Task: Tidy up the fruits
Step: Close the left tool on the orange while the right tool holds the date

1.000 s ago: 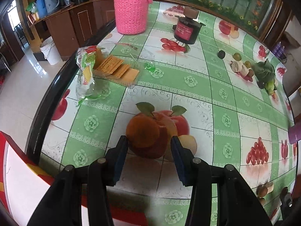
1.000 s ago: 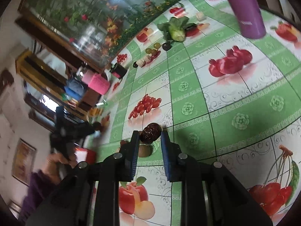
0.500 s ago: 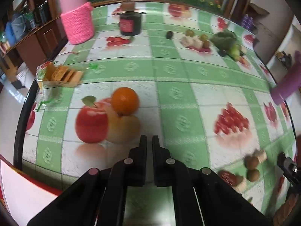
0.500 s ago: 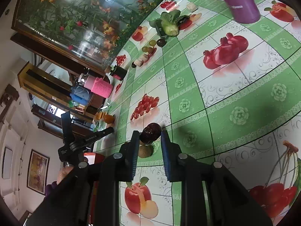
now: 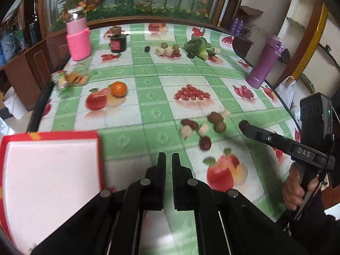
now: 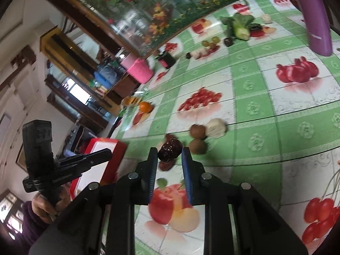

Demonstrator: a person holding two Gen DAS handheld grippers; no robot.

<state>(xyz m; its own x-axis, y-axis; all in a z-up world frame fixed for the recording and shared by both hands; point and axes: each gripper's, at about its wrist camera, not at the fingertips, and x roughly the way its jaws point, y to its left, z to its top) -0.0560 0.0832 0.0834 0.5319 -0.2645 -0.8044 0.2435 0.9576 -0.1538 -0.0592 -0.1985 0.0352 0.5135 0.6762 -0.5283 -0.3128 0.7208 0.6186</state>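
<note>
Two claws: left (image 5: 166, 159) closed empty; right (image 6: 169, 156) grips date (image 6: 170, 147), contact half-hidden

My left gripper (image 5: 166, 159) shows its jaws nearly together with nothing between them, above the tablecloth (image 5: 148, 114). The red box (image 5: 51, 174) lies just left of it. Beyond it sits a cluster of dates (image 5: 205, 142), kiwis (image 5: 220, 126) and pale chunks. The right gripper (image 5: 244, 125) reaches toward that cluster's right side. An orange (image 5: 119, 88) lies far left of the cluster.
</note>
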